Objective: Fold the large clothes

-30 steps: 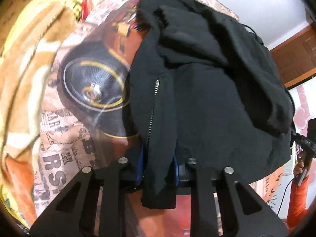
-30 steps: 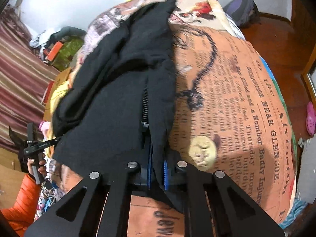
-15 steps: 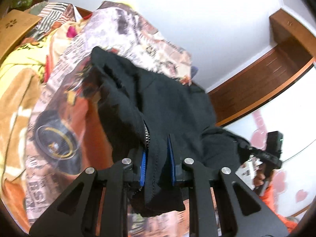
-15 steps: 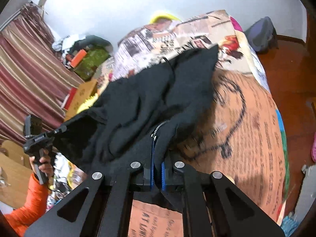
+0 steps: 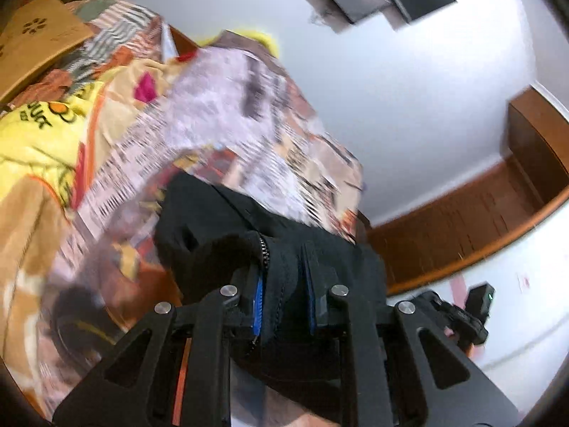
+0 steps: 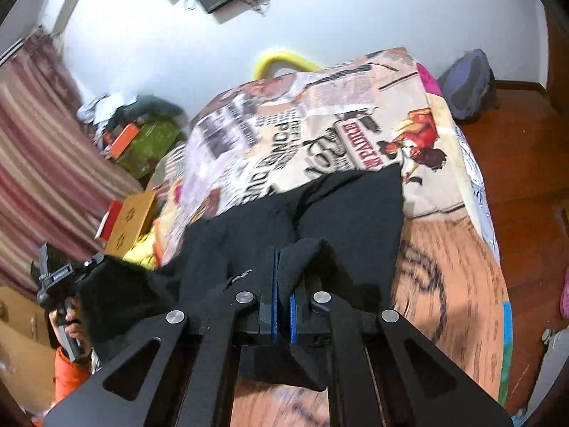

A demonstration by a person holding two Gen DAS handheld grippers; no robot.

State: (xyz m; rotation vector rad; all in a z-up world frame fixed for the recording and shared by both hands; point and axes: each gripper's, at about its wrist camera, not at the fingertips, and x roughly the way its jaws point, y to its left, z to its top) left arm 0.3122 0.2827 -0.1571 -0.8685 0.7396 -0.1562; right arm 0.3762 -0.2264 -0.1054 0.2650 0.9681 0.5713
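The left gripper (image 5: 282, 284) pinches a fold of the black zippered fabric garment (image 5: 220, 227) between its blue-padded jaws, above a blurred newspaper-print bedspread (image 5: 220, 106), with white wall (image 5: 409, 106) behind.

Even, bright room light; strong fisheye bending, dark corners; bedspread (image 5: 199, 114) motion-blurred at 9 o'clock, left view.

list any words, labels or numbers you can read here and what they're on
"REPONSE": partly legible, seen inverted, on the newspaper-print bedspread.
Red-framed label beside it on the bedspread: capitals, too distorted to read with certainty.
Small columns of print on the bedspread: too small and blurred.
Black lettering on the yellow cloth: upside down, unreadable.
Black jacket, both grippers: no text visible.
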